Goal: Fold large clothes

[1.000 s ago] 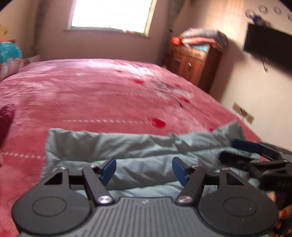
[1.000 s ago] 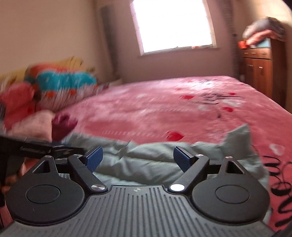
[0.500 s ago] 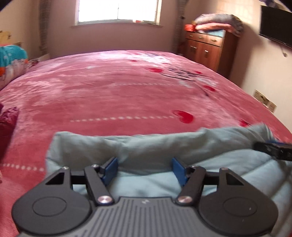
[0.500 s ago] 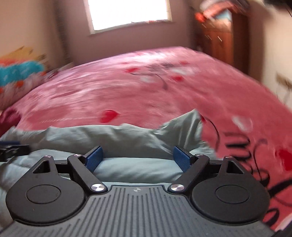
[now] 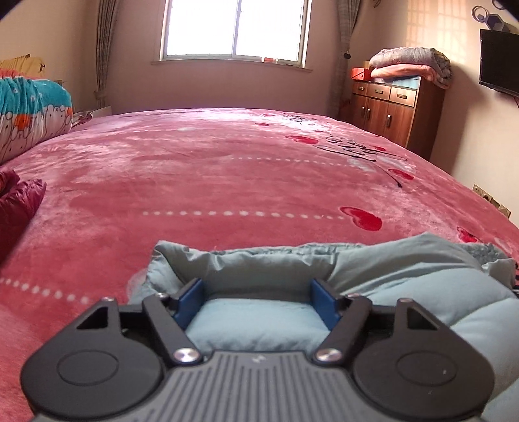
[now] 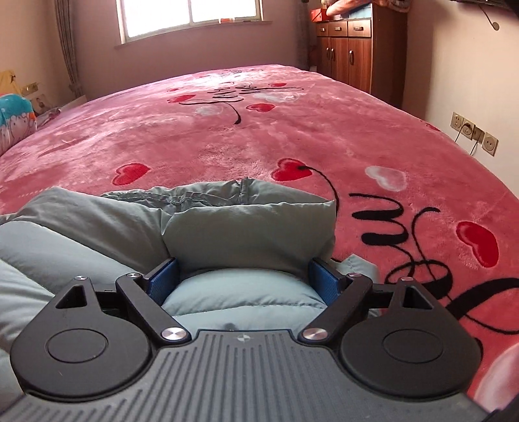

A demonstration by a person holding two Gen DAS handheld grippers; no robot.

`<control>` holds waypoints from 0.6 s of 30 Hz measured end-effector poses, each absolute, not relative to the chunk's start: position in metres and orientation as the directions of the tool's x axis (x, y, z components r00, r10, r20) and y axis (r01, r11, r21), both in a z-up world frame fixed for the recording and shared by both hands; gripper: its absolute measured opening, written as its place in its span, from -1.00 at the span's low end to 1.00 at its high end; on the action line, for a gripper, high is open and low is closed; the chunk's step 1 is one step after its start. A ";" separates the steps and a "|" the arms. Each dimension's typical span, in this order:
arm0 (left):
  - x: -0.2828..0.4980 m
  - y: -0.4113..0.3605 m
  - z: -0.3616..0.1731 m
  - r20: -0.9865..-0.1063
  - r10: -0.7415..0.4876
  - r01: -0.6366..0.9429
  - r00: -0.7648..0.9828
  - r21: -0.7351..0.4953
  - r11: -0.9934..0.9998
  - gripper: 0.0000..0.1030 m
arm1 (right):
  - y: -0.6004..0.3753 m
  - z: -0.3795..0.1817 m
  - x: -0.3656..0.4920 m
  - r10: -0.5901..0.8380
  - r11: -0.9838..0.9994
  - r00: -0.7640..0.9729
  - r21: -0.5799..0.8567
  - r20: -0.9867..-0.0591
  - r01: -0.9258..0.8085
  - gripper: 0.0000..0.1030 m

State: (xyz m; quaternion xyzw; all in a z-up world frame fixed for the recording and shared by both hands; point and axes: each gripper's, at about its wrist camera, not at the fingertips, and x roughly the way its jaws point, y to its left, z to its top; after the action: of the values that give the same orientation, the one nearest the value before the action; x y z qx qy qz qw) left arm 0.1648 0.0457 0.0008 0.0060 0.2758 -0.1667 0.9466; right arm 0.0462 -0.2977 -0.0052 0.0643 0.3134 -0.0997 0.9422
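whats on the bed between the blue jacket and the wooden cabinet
Only bare pink blanket between the jacket and the cabinet, seen in the left wrist view.

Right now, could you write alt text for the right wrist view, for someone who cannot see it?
The right gripper, its blue-padded jaws wide open, sits low over a puffy pale-blue jacket lying on a bed with a pink blanket printed with red hearts. Behind are a bright window and a wooden cabinet.

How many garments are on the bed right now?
2: the blue-grey padded jacket beneath the left tool and right tool; a maroon one at the left wrist view's left edge. Others may be hidden.
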 end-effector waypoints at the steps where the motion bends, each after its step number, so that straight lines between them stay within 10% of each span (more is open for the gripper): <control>1: 0.166 0.047 -0.003 -0.521 -0.315 0.316 0.793 -0.089 0.944 0.46 | -0.298 -0.006 0.046 -0.150 0.972 0.786 0.057 -0.600 0.228 1.00; 18: 0.174 0.052 -0.005 -0.551 -0.288 0.269 0.783 -0.117 0.956 0.63 | -0.292 -0.012 0.046 -0.164 0.973 0.791 0.036 -0.589 0.229 1.00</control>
State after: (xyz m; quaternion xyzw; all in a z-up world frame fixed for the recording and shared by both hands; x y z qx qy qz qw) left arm 0.1736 0.0521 -0.0052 -0.0160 0.2943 -0.1477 0.9441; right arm 0.0463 -0.2924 -0.0124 0.0527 0.3060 -0.1041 0.9448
